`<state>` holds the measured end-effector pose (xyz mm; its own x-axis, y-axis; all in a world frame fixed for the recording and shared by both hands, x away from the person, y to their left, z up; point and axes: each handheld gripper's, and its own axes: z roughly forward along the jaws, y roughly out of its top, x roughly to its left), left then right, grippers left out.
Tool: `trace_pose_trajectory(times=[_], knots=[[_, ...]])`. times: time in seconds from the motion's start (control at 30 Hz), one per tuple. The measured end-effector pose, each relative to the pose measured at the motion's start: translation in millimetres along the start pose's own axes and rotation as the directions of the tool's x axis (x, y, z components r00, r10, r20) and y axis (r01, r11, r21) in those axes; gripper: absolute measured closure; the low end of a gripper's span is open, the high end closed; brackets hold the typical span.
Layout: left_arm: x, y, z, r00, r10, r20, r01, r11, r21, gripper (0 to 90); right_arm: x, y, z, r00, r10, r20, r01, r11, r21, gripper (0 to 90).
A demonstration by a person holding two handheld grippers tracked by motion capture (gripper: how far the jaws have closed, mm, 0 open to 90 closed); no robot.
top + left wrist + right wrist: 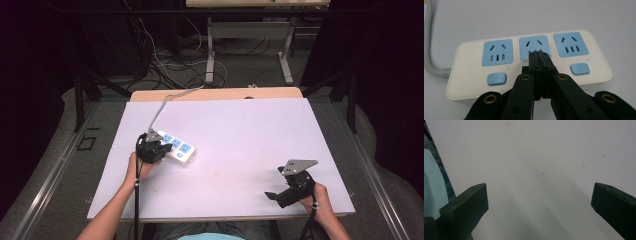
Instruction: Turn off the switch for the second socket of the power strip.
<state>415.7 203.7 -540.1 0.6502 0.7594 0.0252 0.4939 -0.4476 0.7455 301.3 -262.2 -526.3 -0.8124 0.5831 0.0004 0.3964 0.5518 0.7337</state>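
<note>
A white power strip (178, 148) with three blue sockets lies on the left half of the white table; its grey cord (162, 105) runs toward the far edge. In the left gripper view the power strip (469, 75) shows a blue switch under each socket. My left gripper (538, 53) is shut with nothing between its jaws, and its tips rest at the lower edge of the middle socket (534, 42). From above, the left gripper (162, 146) sits over the strip's near end. My right gripper (271, 195) stands open above bare table at the near right, its fingers (464, 205) wide apart.
The white table top (240, 135) has a wooden far edge. Beyond it the floor holds tangled cables (165, 65) and the legs of another table (210, 55). A light blue garment (432, 185) shows at the left edge of the right gripper view.
</note>
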Motion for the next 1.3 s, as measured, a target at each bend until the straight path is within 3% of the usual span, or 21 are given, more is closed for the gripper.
trace_pose_trajectory(times=[0.53,0.97,1.17,1.3], knots=[[1.5,0.8,-2.7,0.9998,-0.019,0.007,0.020,0.9997,-0.013,90.0,-0.7,0.0,0.1,1.0000,-0.009,-0.003,0.009,1.000,-0.001,0.7],[0.5,2.1,-3.9,1.0000,-0.008,0.001,0.008,0.9999,-0.009,88.9,0.4,-0.1,0.0,1.0000,0.002,-0.001,-0.002,1.000,0.003,0.7],[0.4,5.8,-8.6,0.9999,-0.008,0.011,0.009,0.9997,-0.023,69.6,0.5,-0.1,0.1,1.0000,0.001,-0.001,-0.001,1.000,0.004,0.7],[-0.5,7.6,-10.5,0.9999,-0.015,-0.006,0.015,0.9998,-0.012,47.2,0.8,0.1,0.3,1.0000,0.003,0.001,-0.003,1.000,0.002,0.8]])
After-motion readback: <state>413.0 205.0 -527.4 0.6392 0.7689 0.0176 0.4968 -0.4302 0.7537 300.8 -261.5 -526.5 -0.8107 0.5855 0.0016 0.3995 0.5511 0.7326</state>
